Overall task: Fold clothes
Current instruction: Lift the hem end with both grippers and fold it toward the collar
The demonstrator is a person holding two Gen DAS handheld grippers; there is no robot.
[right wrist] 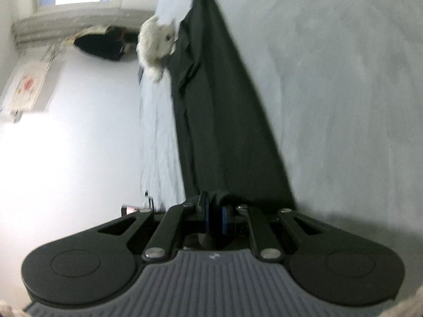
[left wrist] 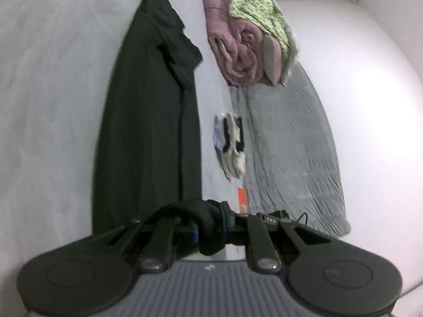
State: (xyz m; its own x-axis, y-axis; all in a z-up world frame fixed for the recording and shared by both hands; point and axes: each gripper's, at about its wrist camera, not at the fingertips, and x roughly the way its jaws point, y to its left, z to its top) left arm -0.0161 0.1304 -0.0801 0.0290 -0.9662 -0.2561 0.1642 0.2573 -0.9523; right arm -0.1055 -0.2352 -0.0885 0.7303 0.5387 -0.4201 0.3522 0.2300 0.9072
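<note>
Around the dark garment (left wrist: 148, 132) in the left wrist view lie a rolled pink cloth (left wrist: 235, 50) with a green patterned piece (left wrist: 261, 15) draped over it, a grey ribbed cloth (left wrist: 290, 163) spread below them, and a small black-and-cream item (left wrist: 232, 145) just beside the grey cloth's edge; an orange tag (left wrist: 242, 199) shows near the gripper; in the right wrist view a fluffy white object (right wrist: 156, 45) touches the garment's far edge, with a dark bundle (right wrist: 103, 43) beyond it under a window ledge (right wrist: 79, 21); both views are blurred, so the small item and the wall poster (right wrist: 26, 89) cannot be read; the garment's far end is cut off at the top of each frame; small white letters on the left tool read "DAS"; the left gripper (left wrist: 208, 227) is nearly closed, pinching a bunched fold of the dark garment; the right gripper (right wrist: 214, 216) is likewise nearly closed on the garment's other end; the garment hangs stretched between them over the pale bed surface (left wrist: 53, 105).
</note>
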